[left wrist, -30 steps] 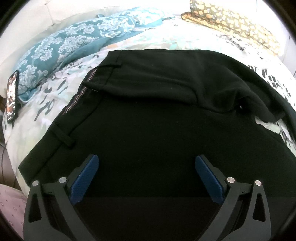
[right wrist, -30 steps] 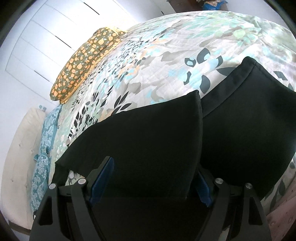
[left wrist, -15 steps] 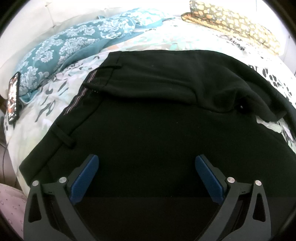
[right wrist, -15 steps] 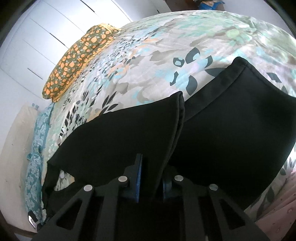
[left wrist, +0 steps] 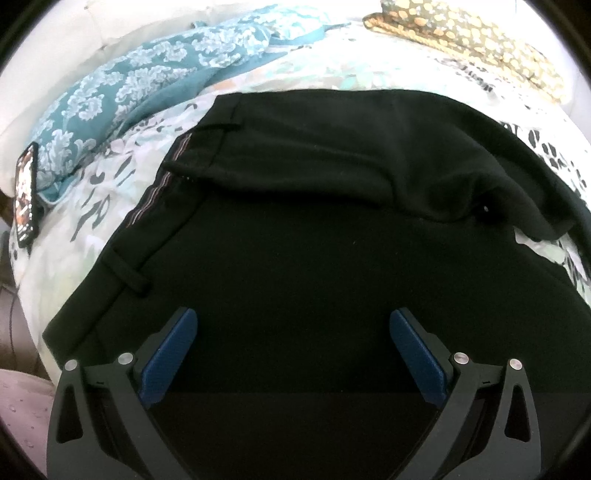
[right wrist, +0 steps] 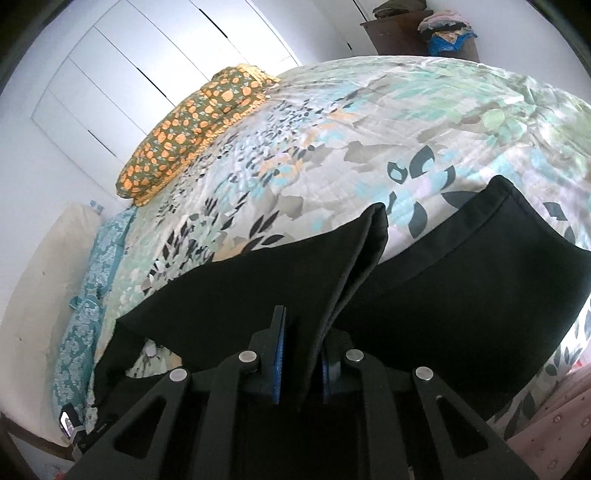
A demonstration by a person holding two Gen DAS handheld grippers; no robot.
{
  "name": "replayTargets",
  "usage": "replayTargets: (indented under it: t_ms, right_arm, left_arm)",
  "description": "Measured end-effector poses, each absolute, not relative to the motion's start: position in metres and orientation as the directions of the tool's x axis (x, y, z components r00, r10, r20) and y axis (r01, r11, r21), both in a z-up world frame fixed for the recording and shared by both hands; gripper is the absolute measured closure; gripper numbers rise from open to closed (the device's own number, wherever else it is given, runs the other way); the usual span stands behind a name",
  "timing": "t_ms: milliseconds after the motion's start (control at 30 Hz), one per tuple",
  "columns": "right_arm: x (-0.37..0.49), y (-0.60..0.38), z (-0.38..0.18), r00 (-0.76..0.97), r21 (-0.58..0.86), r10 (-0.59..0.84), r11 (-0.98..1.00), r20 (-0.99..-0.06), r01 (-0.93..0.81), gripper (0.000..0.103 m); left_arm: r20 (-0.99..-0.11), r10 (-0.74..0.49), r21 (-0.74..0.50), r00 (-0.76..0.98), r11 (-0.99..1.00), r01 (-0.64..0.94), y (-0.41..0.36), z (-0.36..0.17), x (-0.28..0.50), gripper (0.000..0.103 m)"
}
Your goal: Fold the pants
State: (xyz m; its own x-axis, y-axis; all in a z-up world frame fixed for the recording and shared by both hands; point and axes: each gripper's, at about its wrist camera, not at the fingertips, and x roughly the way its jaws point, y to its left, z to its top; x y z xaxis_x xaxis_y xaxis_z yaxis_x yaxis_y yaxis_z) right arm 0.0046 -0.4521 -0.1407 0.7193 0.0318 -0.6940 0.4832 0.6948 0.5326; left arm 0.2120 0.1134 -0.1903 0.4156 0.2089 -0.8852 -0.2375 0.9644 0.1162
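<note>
Since a second ago the right gripper (right wrist: 299,354) has clamped shut on a leg hem of the soft black fabric pants (left wrist: 314,229) and lifted it off the floral bedspread (right wrist: 369,147); the limp cloth drapes, best held by its hems; the left gripper (left wrist: 291,354) hovers spread above the waist

I see a bed covered by a floral quilt (right wrist: 369,155) in teal, grey and pale green, brightly lit. White panelled wardrobe doors (right wrist: 155,59) line the wall behind it, and an orange-patterned pillow (right wrist: 192,129) lies against them. A teal damask pillow (left wrist: 147,77) rests by a cream headboard (right wrist: 48,258). In the far corner stands a dark wooden cabinet (right wrist: 391,33), topped with what may be piled clothes.
</note>
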Motion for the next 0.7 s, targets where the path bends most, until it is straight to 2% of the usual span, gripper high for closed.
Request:
replayTargets:
  t_ms: [467, 700]
  right_arm:
    - [0.005, -0.452, -0.133, 0.750, 0.565, 0.070, 0.704, -0.658, 0.430, 0.088]
    - [0.003, -0.446, -0.119, 0.778, 0.560, 0.070, 0.735, -0.624, 0.383, 0.089]
  left_arm:
    - [-0.928, 0.188, 0.128, 0.322, 0.972, -0.199, 0.096, -0.180, 0.217, 0.001]
    - [-0.944, 0.091, 0.057, 0.318, 0.992, -0.114, 0.064, -0.165, 0.233, 0.000]
